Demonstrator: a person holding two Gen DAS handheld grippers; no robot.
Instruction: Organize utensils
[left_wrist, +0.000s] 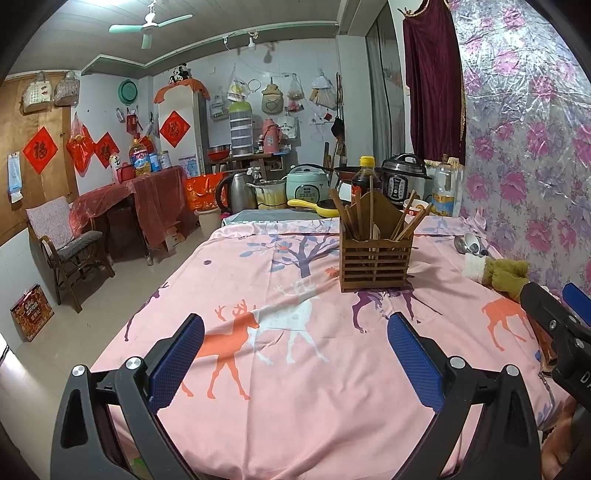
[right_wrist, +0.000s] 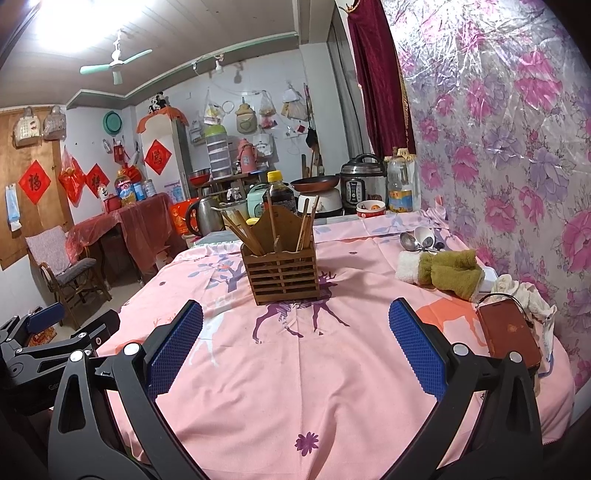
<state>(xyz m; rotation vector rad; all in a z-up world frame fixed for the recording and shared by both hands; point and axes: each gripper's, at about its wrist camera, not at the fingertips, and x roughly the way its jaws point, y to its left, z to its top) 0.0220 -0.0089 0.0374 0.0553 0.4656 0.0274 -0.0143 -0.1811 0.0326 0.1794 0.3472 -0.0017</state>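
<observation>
Grippers level and low over the table: the left gripper (left_wrist: 295, 354) spread wide with nothing between its blue ribbed pads, the right gripper (right_wrist: 295, 347) beside it, equally wide and holding nothing. Ahead of both, mid-table, stands the slatted wooden utensil holder (right_wrist: 282, 275), upright, with wooden chopsticks (right_wrist: 240, 230) fanning out of its compartments. Further right, metal spoons (right_wrist: 419, 238) lie by the wall, just behind a fuzzy green-and-white cloth (right_wrist: 441, 267). A brown phone case (right_wrist: 511, 332) sits flat at the right edge. Underneath, a pink deer-print tablecloth (right_wrist: 303, 387), lightly wrinkled. Floral plastic sheeting (right_wrist: 498, 129) covers the right wall.
</observation>
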